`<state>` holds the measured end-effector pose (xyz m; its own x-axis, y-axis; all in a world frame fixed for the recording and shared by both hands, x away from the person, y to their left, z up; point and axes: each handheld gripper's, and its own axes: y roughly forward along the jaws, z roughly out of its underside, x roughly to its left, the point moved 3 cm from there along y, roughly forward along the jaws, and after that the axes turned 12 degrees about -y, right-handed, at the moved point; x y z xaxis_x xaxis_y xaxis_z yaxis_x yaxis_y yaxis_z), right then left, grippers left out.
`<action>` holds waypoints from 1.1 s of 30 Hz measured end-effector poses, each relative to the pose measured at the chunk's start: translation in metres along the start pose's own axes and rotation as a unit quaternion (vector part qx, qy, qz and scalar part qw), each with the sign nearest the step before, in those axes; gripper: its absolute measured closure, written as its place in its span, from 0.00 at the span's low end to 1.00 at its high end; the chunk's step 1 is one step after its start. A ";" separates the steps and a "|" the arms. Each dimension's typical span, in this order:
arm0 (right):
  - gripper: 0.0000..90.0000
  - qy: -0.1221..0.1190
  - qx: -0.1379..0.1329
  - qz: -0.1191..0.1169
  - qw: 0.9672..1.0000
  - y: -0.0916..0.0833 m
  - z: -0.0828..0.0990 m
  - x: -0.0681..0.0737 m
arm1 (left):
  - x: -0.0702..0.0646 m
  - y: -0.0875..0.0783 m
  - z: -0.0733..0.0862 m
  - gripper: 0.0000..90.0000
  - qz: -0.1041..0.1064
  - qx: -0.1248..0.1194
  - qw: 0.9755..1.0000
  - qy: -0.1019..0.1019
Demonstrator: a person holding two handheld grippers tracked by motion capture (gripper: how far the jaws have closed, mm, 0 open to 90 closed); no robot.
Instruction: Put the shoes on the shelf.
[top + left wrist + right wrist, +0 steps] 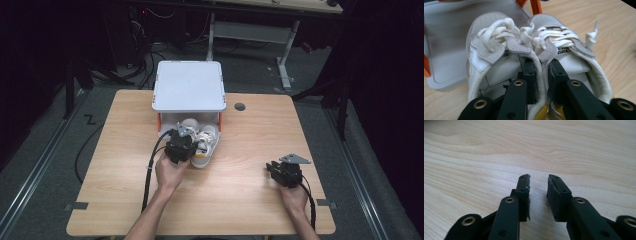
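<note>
Table: we work at a pale wooden table (240,150) with a smooth top and long wavy grain; around it lies a dark room with grey floor.
Rack: we see a small rack (188,85) at the far side of the table, a flat matte grey top shelf with rounded corners on orange posts, and a grey base tray of the same shape below it.
Shoes: we see a pair of white shoes (534,47) side by side, toes on the rack's base tray and heels on the wood in front of the rack; smooth leather sides, suede-like grey lace flaps, fine holes on the toes, thick soft knotted laces, a yellow lining at the heels.
Left gripper: our left gripper (541,72) reaches toward the rack from the near side, its black jaws clamped on the two padded inner collars of the shoes, pressed together between the pads.
Right gripper: our right gripper (537,195) sits well to the right of the rack, low over bare wood; its square black jaws with rough worn pads stand a narrow gap apart with nothing between them.
</note>
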<state>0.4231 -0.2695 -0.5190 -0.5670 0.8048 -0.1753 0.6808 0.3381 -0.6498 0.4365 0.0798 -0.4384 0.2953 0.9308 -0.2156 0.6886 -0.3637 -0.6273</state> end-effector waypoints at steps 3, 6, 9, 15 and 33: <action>0.81 -0.004 -0.023 -0.012 1.000 -0.003 -0.006 0.003 | 0.005 0.008 -0.003 0.87 -0.011 -0.007 1.000 -0.008; 0.79 -0.006 -0.031 -0.030 0.999 -0.004 -0.012 0.005 | 0.010 0.014 -0.005 0.87 -0.018 -0.011 1.000 -0.018; 0.75 -0.006 -0.038 -0.045 0.998 -0.005 -0.017 0.009 | 0.013 0.018 -0.006 0.87 -0.020 -0.016 0.999 -0.025; 0.68 0.002 -0.057 -0.074 0.996 -0.006 -0.038 0.013 | 0.020 0.028 -0.007 0.87 -0.027 -0.020 0.999 -0.039; 0.66 -0.033 -0.091 -0.116 0.989 -0.013 -0.137 0.030 | 0.036 0.045 -0.015 0.86 -0.053 -0.032 0.996 -0.071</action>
<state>0.4612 -0.1831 -0.4148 -0.7427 0.6638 -0.0880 0.5969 0.5969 -0.5361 0.4875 0.0961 -0.4629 0.1253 0.9580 -0.2581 0.7526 -0.2613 -0.6044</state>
